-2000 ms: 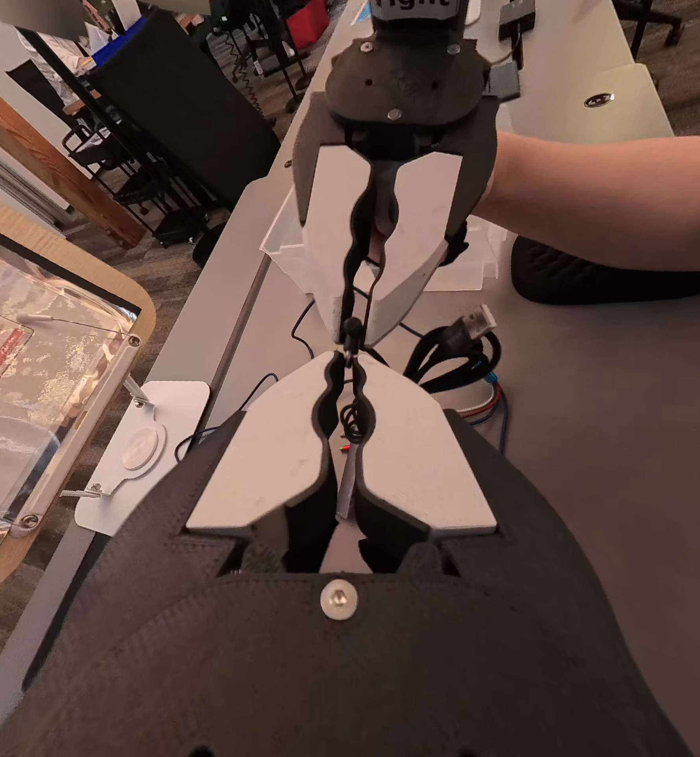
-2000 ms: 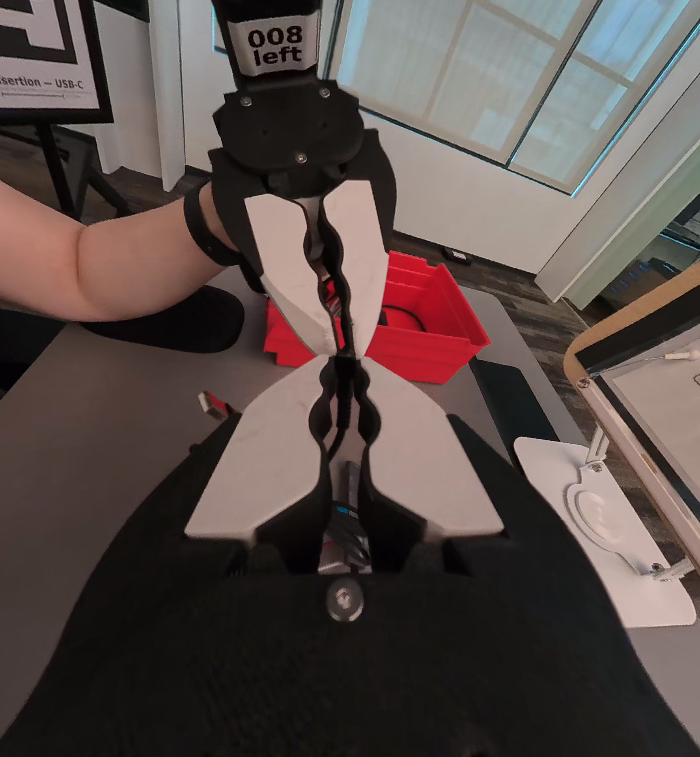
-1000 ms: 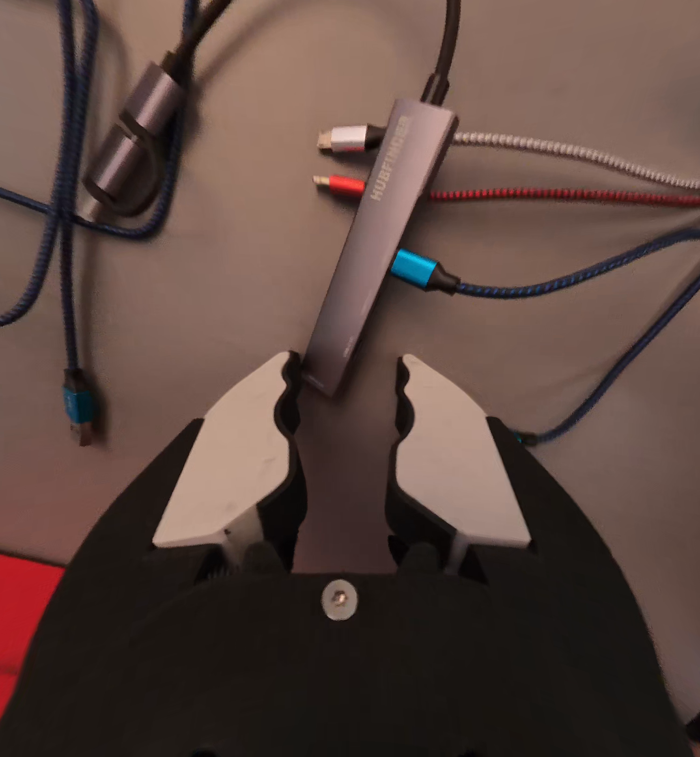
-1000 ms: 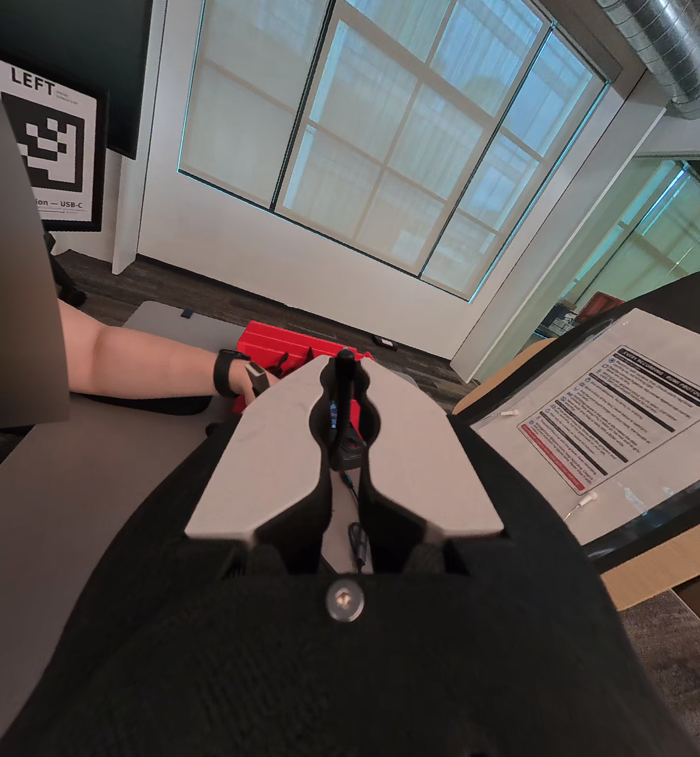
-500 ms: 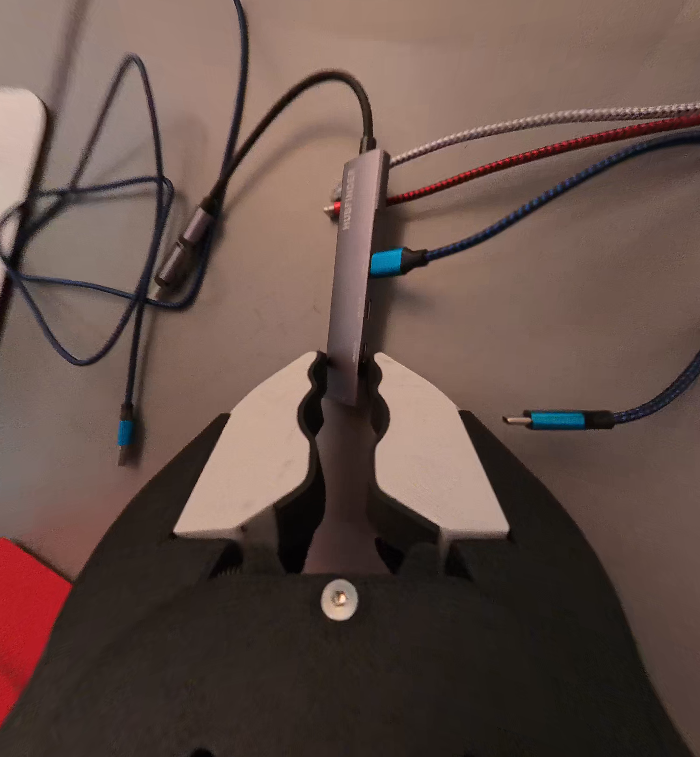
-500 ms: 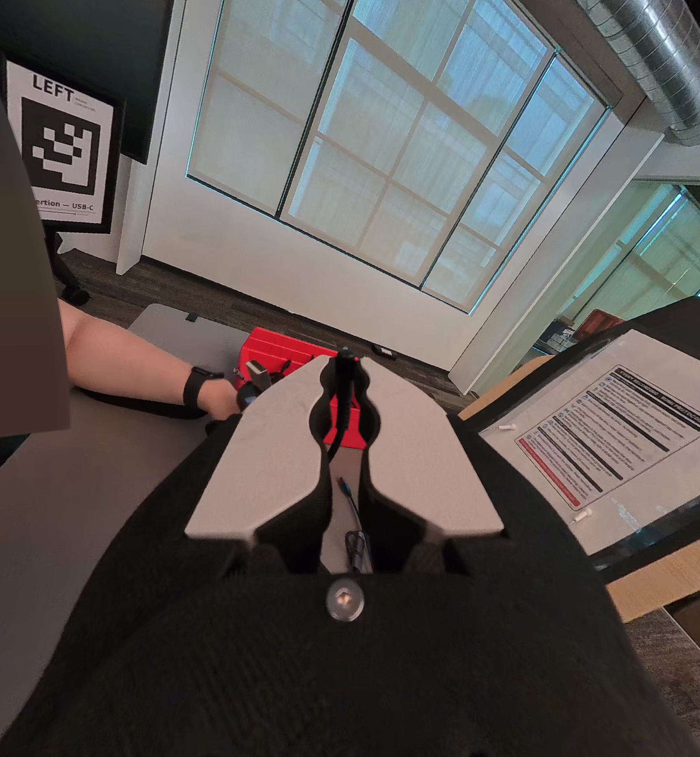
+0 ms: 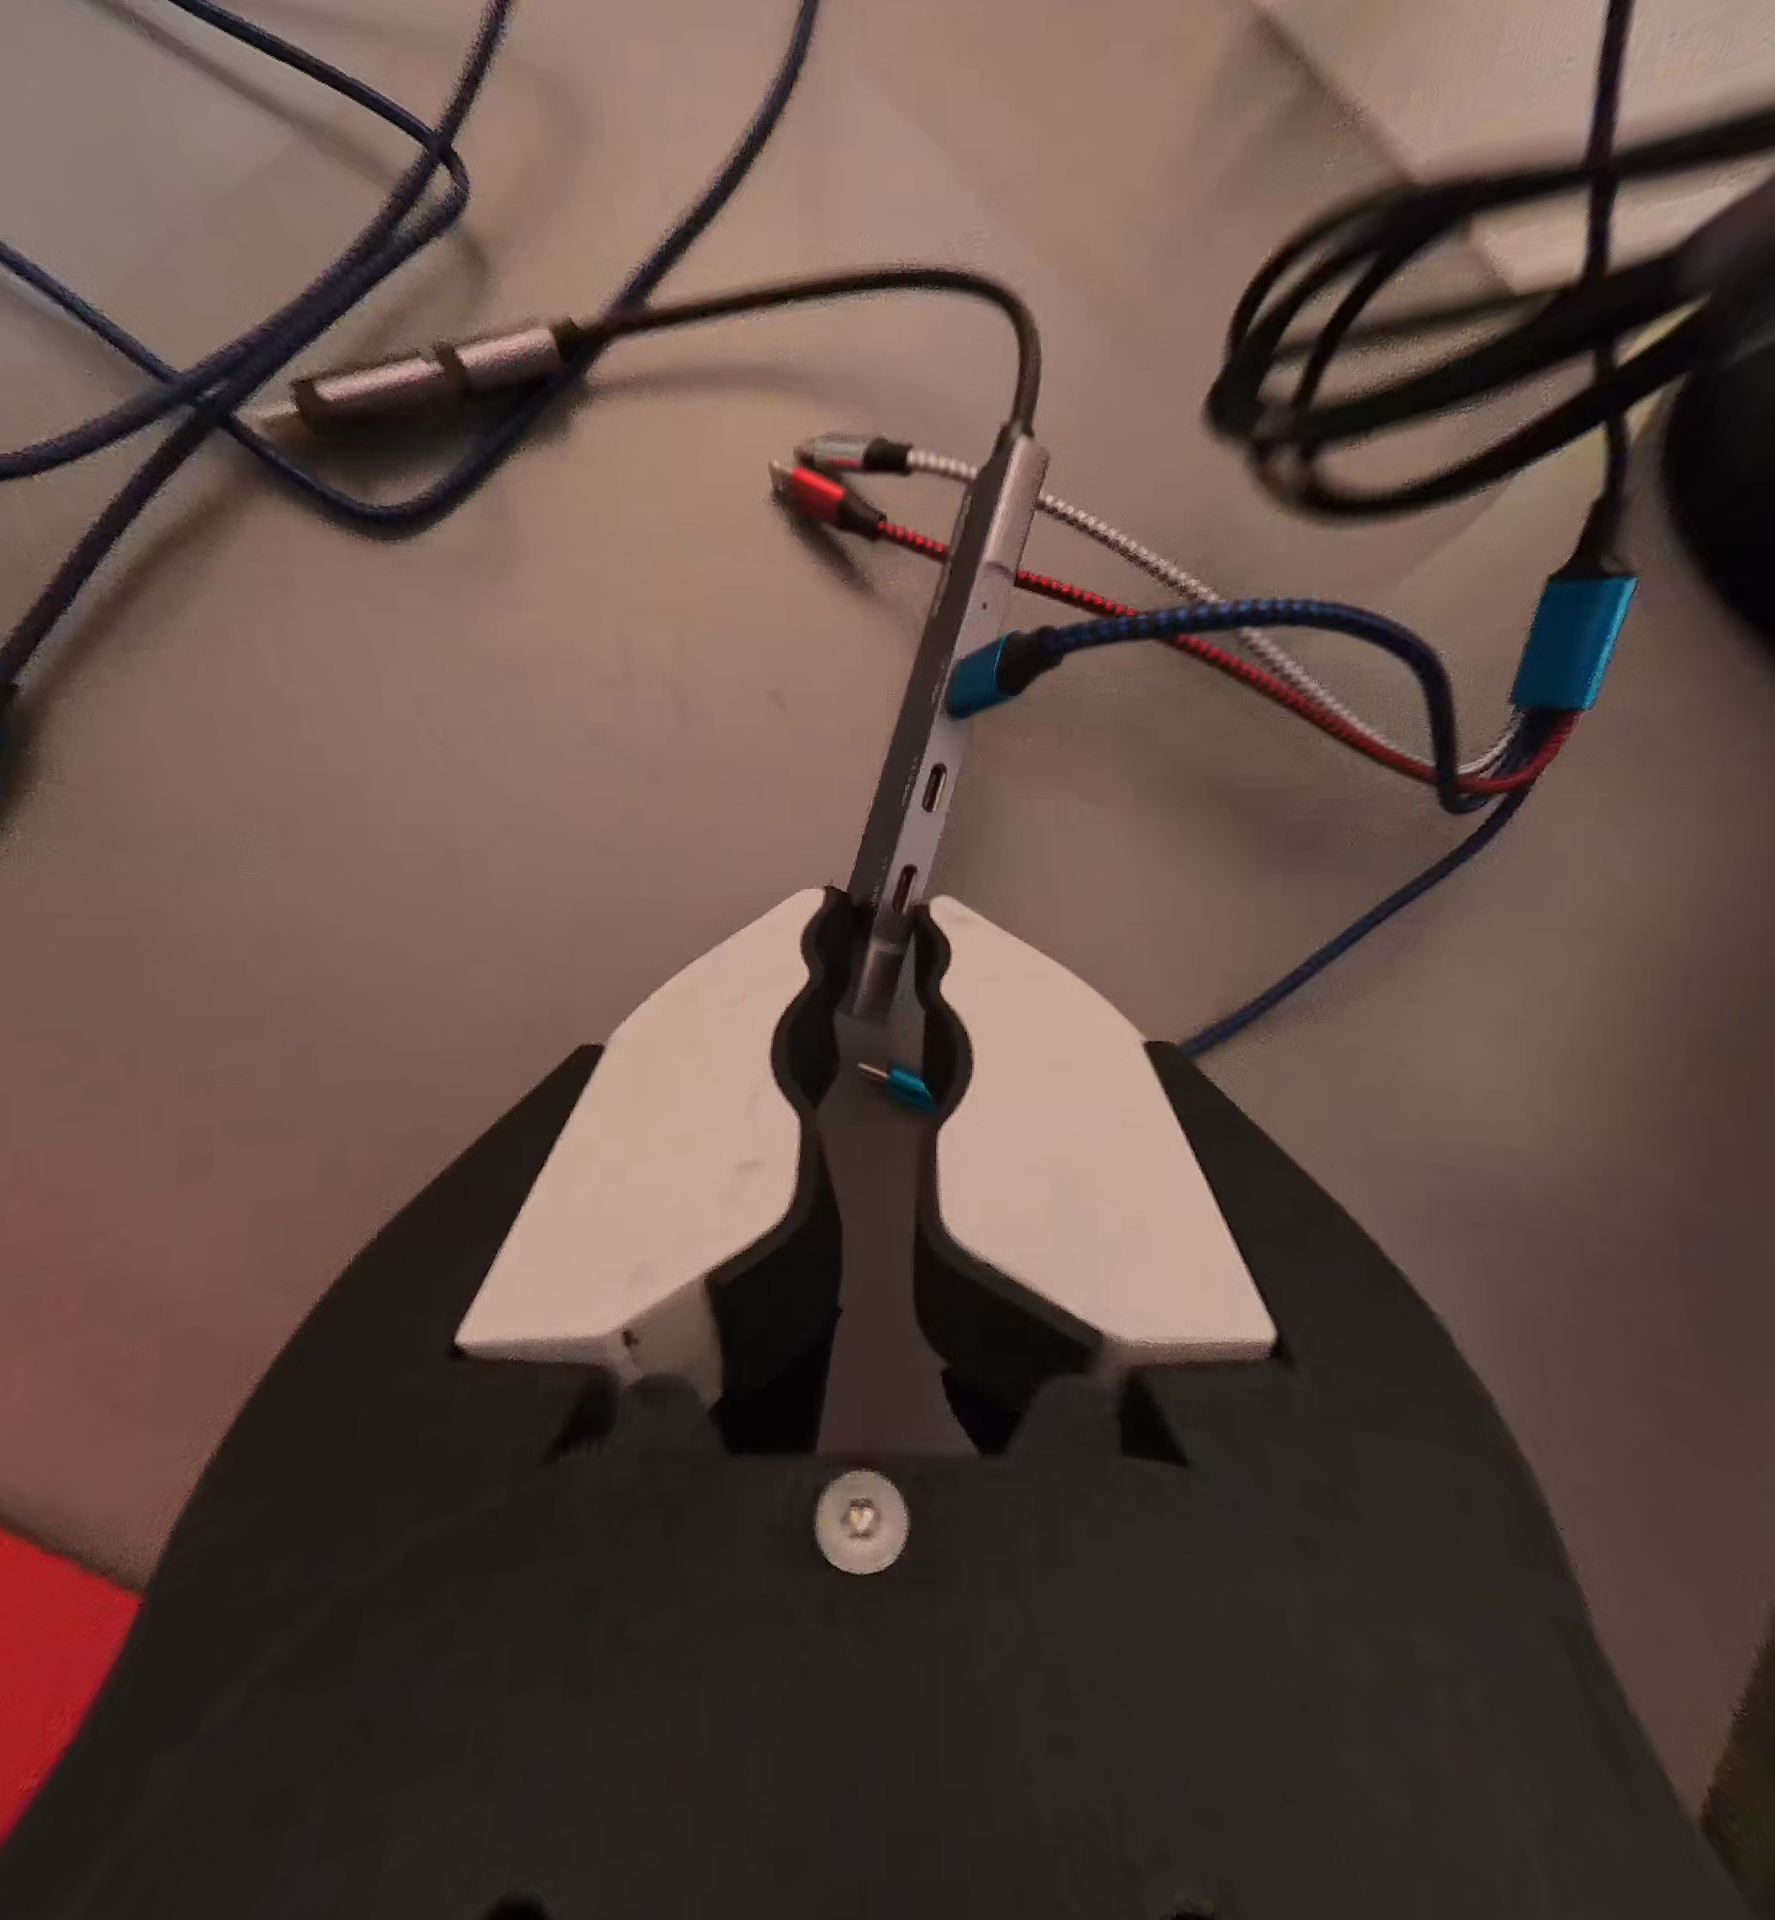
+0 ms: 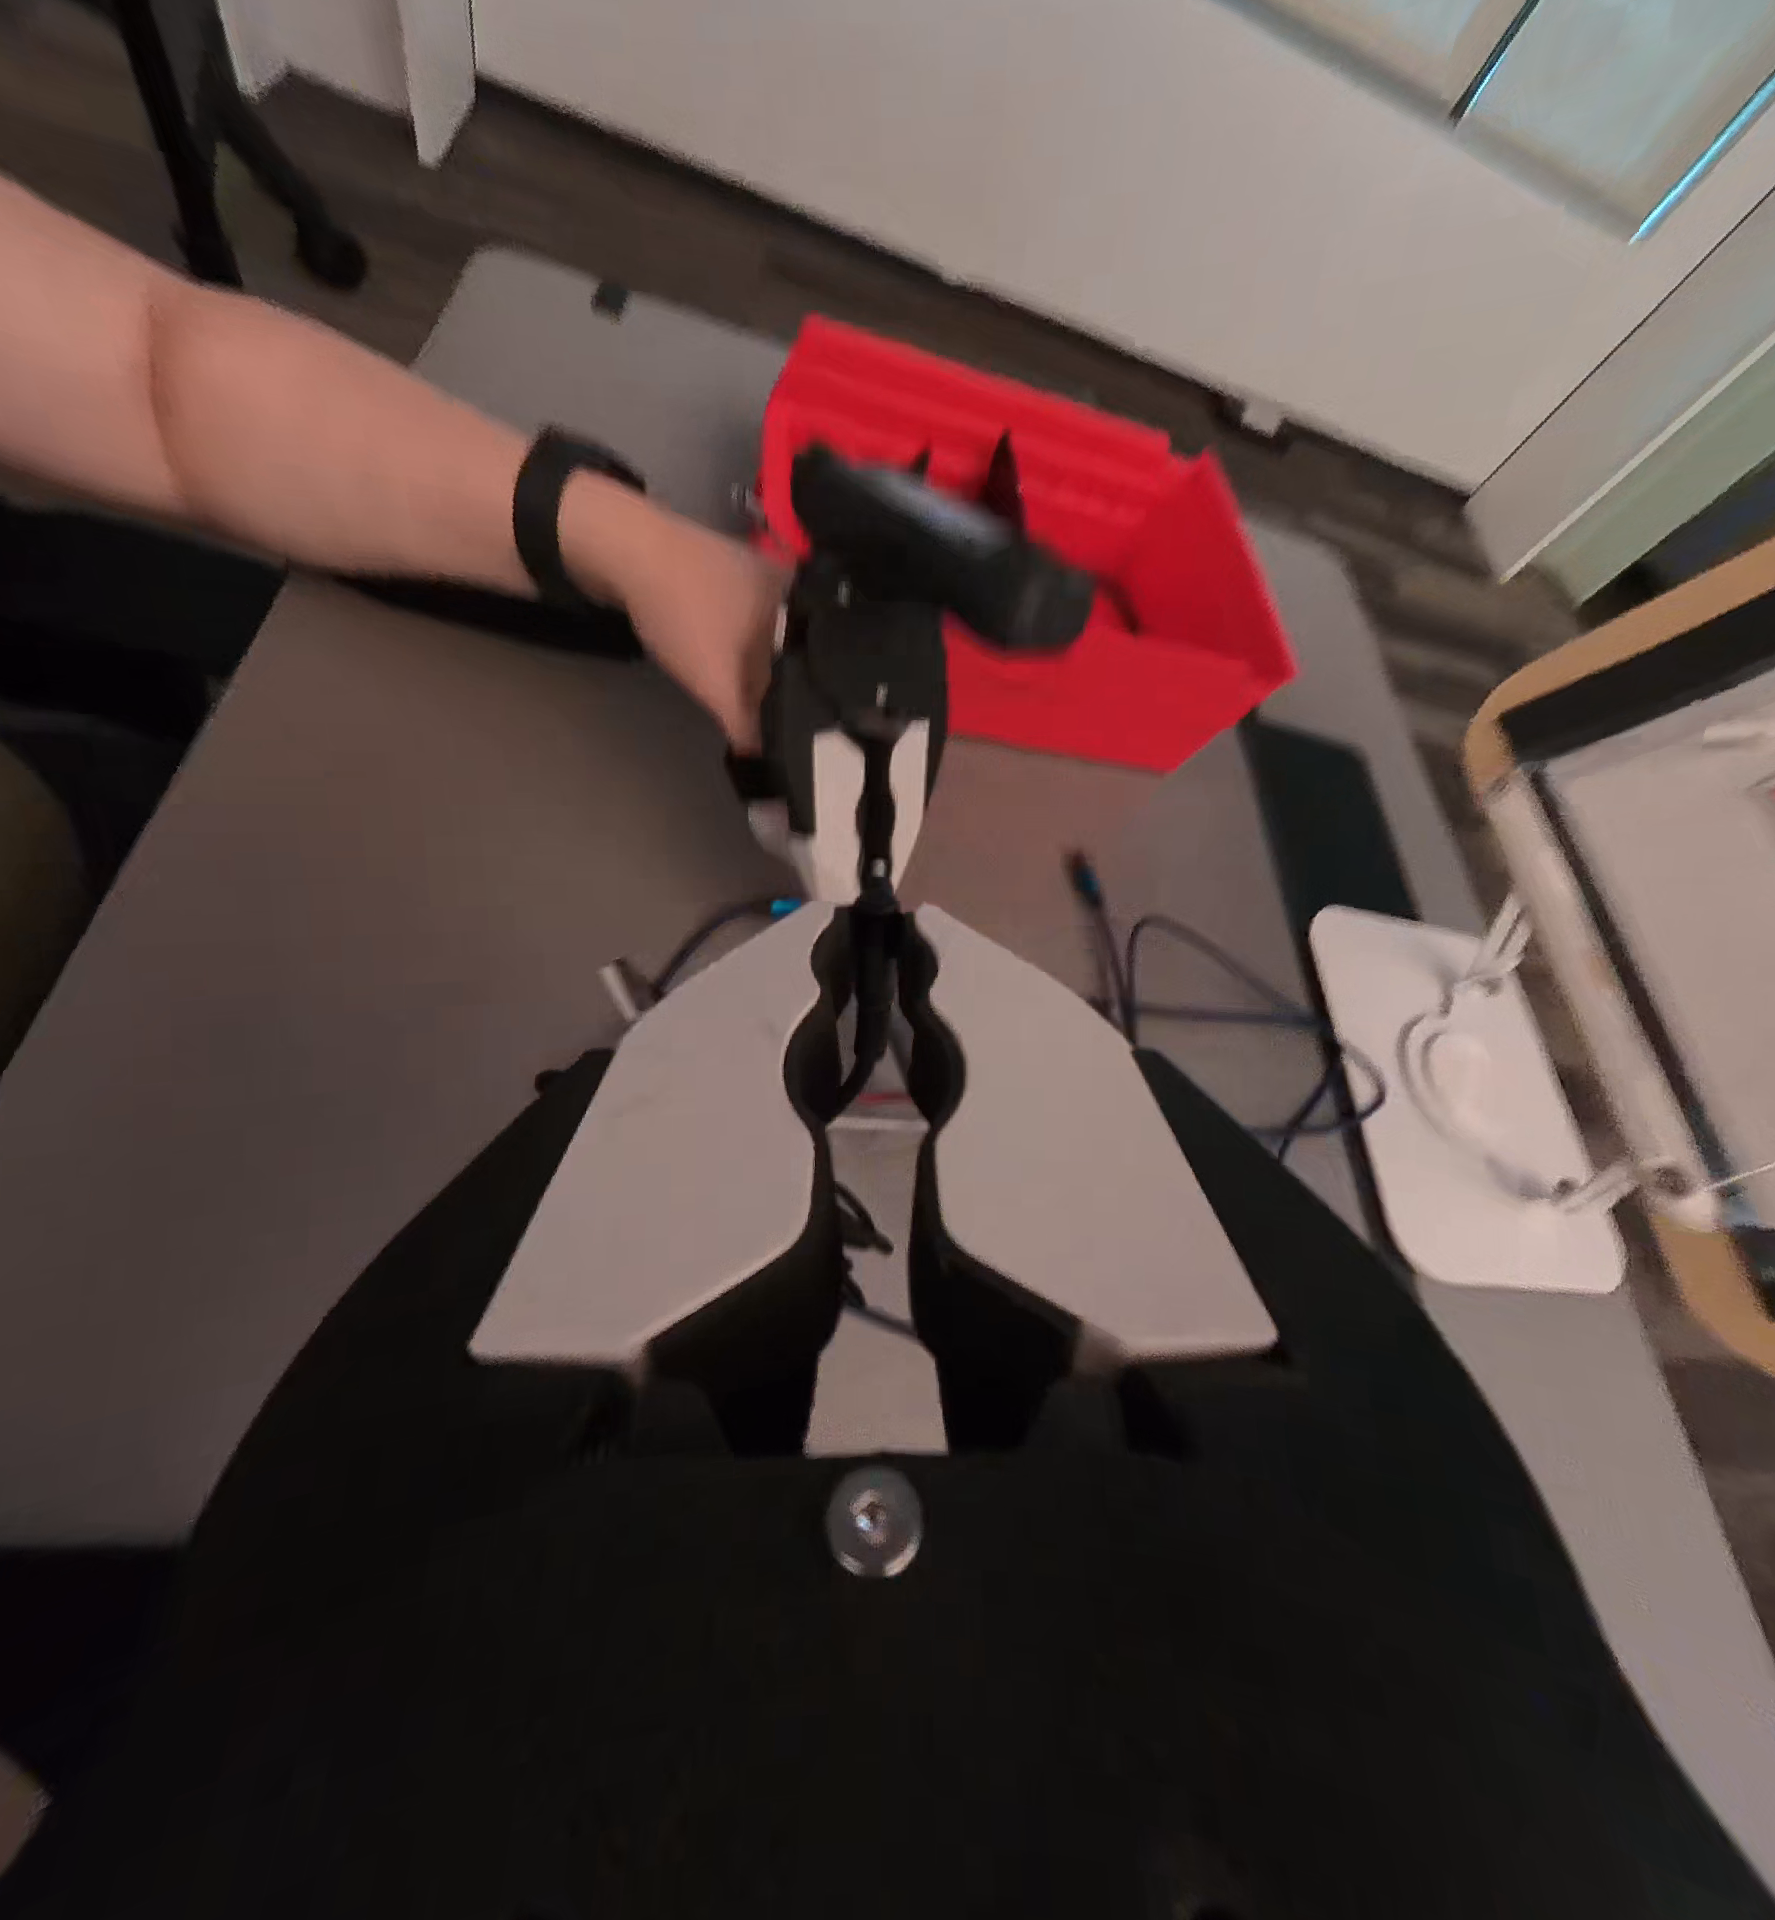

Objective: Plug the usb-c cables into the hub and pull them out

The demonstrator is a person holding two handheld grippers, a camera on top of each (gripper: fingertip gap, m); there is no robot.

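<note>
In the left wrist view my left gripper [image 7: 878, 904] is shut on the near end of the grey hub [image 7: 976, 603], which stands on its edge. A blue USB-C plug [image 7: 987, 673] sits in the hub's side, with two empty ports [image 7: 937, 790] nearer me. A loose blue plug [image 7: 904, 1088] lies under the fingers. Red [image 7: 823, 490] and silver [image 7: 843, 453] plugs lie loose left of the hub. In the right wrist view my right gripper [image 8: 872, 914] is shut on a black cable [image 8: 862, 1023], tip to tip with the left gripper [image 8: 857, 831].
A red bin [image 8: 1122, 623] stands behind the left gripper, and its corner also shows in the left wrist view [image 7: 10, 1704]. A white base plate [image 8: 1465, 1122] lies at the right. Blue cables [image 7: 343, 312] and a black cable bundle [image 7: 1382, 343] lie on the grey table [image 8: 395, 883]. A person's forearm [image 8: 291, 447] reaches in from the left. The tips of one gripper are about 20 cm away from the tips of the other.
My left gripper has closed on the hub's end and tipped the hub onto its edge. The right wrist view has swung down from the window to the table, still shut on the black cable.
</note>
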